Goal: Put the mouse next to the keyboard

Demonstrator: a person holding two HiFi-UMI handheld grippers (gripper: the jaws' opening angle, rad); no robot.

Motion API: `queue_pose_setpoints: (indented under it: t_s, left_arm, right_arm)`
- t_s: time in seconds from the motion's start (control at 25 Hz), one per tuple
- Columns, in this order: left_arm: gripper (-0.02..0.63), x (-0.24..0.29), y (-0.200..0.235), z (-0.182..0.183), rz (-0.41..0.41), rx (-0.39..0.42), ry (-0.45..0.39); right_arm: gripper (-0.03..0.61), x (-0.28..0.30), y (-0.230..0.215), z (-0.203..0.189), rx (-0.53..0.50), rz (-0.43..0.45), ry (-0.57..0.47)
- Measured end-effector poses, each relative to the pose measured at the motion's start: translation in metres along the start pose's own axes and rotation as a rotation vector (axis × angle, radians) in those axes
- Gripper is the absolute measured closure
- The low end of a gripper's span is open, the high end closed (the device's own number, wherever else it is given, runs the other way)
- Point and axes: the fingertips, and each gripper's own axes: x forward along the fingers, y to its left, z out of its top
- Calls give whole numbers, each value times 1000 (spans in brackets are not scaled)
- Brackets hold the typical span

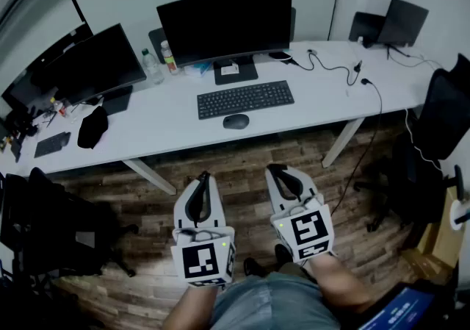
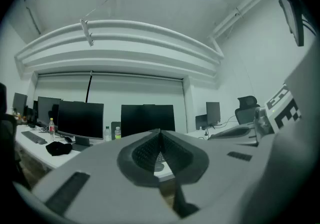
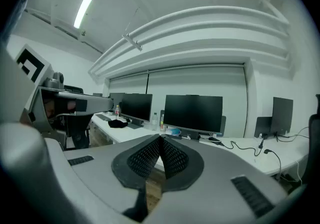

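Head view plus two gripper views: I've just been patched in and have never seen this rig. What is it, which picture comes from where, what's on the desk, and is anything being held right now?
There is no robot arm here: a person holds a two-jaw gripper in each hand. The head view comes from a camera on the person's head, looking steeply down. The left gripper shows at its left and the right gripper at its right. Both are over the wooden floor, short of the white desk. The marked cubes are parts of the grippers. Each gripper view looks along that gripper's own jaws. On the desk are a keyboard, a mouse just in front of it, monitors and bottles. Both pairs of jaws are closed together with nothing between them, so nothing is held.
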Motion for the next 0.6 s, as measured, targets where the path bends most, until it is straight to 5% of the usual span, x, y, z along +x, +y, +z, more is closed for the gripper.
queue_pose_setpoints:
  t_s: [0.44,0.48,0.56,0.6]
  left_arm:
    - [609,-8,5,4,-1,-2,-9]
    - [609,-8,6,5,-2,0,-11]
    - [609,-10,9,6,-7,7,-15]
    - [609,-11,11,6,-9,11,-18]
  right_arm:
    - [565,-3,6,10,11,-8,-47]
    - [545,-3,8,12,24,0,-61]
    - [339,0,12,14,43,18,-68]
    - [334,2,13,15,41,17,-68]
